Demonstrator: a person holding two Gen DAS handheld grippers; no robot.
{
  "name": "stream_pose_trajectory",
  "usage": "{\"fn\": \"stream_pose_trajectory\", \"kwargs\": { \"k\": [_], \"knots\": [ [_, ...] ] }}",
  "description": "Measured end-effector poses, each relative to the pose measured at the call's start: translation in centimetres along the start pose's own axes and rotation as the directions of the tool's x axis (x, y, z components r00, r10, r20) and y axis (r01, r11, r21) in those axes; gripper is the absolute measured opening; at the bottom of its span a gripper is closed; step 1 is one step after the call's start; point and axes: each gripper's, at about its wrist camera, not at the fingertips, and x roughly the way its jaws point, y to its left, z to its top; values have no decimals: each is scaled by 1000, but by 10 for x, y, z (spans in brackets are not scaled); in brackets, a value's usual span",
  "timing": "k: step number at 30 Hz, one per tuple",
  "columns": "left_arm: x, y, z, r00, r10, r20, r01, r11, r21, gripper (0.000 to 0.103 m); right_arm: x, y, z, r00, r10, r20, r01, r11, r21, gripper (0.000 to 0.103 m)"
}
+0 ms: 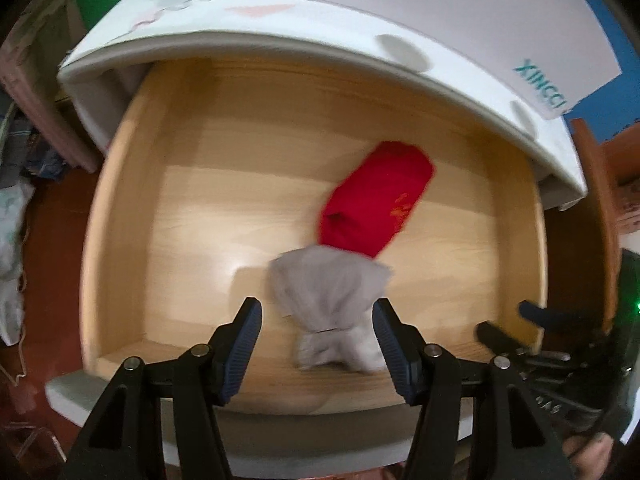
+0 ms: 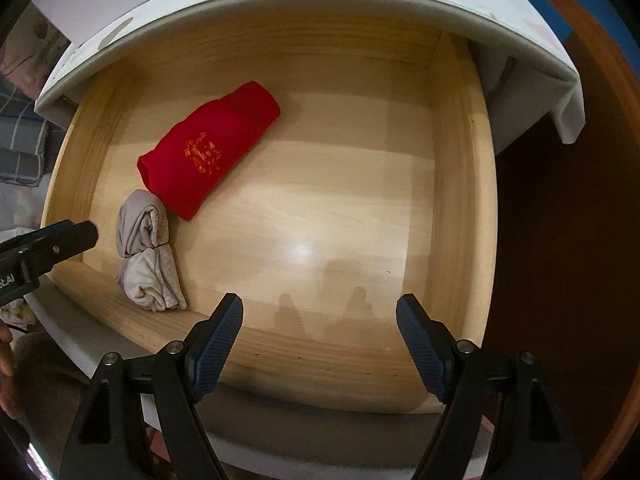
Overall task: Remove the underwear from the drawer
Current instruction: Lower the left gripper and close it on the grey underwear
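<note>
The wooden drawer (image 1: 128, 184) stands pulled out, also in the right wrist view (image 2: 460, 184). A grey bundled underwear (image 1: 332, 304) lies near the drawer's front wall; it also shows in the right wrist view (image 2: 148, 252). A folded red underwear (image 1: 376, 200) with an orange print lies behind it, touching it, and shows in the right wrist view (image 2: 208, 148). My left gripper (image 1: 316, 320) is open above the drawer front, its fingers either side of the grey bundle. My right gripper (image 2: 320, 316) is open and empty over the bare drawer floor, right of the clothes.
A white cabinet top (image 1: 280, 36) overhangs the drawer's back. A white box (image 1: 440, 12) with teal lettering lies on it. A brown wooden panel (image 2: 580, 200) stands to the right. Cloth and bags (image 1: 12, 216) lie on the floor at left.
</note>
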Motion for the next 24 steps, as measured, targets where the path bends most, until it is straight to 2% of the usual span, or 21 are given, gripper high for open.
{"fn": "stream_pose_trajectory", "kwargs": {
  "k": [3, 6, 10, 15, 20, 24],
  "knots": [
    [2, -10, 0, 999, 49, 20, -50, 999, 16, 59, 2, -4, 1, 999, 32, -1, -32, 999, 23, 77],
    [11, -17, 0, 997, 80, -10, -80, 996, 36, 59, 2, -5, -1, 999, 40, -8, -39, 999, 27, 77],
    [25, -23, -4, 995, 80, -57, -78, 996, 35, 59, 1, -4, -1, 999, 43, -9, -43, 999, 11, 77],
    [37, -22, -8, 995, 71, -74, -71, 997, -1, 59, 5, -2, 2, 998, 57, -11, -57, 998, 17, 77],
    [44, -30, -13, 992, 98, -81, -97, 995, 15, 59, 6, -2, 3, 998, 67, -14, -67, 998, 21, 77],
    [51, -38, -17, 987, 146, -74, -143, 989, 39, 59, 7, 0, 3, 997, 70, -14, -70, 997, 18, 77]
  ]
}}
